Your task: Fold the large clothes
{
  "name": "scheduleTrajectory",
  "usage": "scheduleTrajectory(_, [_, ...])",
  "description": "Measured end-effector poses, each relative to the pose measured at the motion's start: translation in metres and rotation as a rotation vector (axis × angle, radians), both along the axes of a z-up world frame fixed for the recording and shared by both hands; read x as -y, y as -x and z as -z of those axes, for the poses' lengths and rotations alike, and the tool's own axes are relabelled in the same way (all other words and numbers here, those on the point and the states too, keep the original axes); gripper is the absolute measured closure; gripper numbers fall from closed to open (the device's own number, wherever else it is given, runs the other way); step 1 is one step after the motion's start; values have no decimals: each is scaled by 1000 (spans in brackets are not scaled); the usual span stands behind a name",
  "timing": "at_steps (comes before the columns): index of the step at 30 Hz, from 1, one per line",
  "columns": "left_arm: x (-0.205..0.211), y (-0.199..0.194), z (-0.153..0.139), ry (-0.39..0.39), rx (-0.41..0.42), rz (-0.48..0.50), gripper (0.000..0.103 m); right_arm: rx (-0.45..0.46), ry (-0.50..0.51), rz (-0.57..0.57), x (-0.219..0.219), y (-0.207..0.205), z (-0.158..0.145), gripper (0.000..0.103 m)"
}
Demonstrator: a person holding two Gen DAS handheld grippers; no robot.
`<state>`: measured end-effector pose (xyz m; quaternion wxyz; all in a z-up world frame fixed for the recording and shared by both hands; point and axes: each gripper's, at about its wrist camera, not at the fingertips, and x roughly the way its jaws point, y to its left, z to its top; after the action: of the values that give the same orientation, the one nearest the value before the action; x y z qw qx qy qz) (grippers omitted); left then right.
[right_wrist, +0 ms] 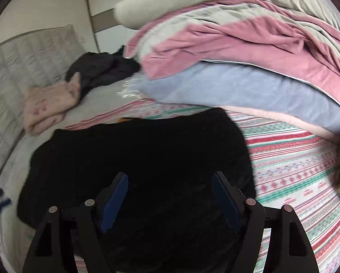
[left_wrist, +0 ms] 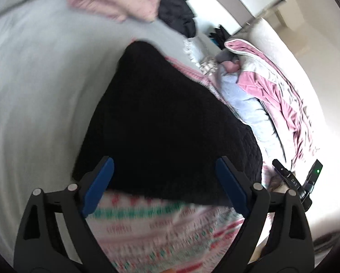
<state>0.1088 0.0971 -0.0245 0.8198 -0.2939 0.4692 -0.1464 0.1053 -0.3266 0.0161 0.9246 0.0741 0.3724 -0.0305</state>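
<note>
Black knitted garment [right_wrist: 133, 159] lies flat on the striped patterned blanket [right_wrist: 295, 170], just ahead of both released grippers, left [left_wrist: 164, 170] and right [right_wrist: 170, 186].

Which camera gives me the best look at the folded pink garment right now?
Right wrist: the folded pink garment lies sharp and whole near the quilted headboard. Left wrist shows it blurred at the top edge.

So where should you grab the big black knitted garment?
Probably its near hem. The black knitted garment lies flat on the striped patterned blanket, so slide one finger under that edge from the near side, with the left gripper or right gripper.
</note>
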Motion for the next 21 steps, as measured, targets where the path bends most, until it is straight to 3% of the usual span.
scheduleTrajectory(5, [11,12,49,126,-76,-34,11,-17,0,-73,-39,-1,23,24])
scheduleTrajectory(9, [18,1,68,134,-82,-93,11,-26,16,-92,-48,-6,36,24])
scheduleTrajectory(11, [16,-4,80,175,-104,-140,11,-22,56,-99,-50,-6,38,24])
scheduleTrajectory(15, [14,-8,78,192,-56,-197,11,-21,99,-51,-32,-5,42,24])
scheduleTrajectory(21, [6,-25,83,240,5,-318,11,-11,-138,117,41,0,51,24])
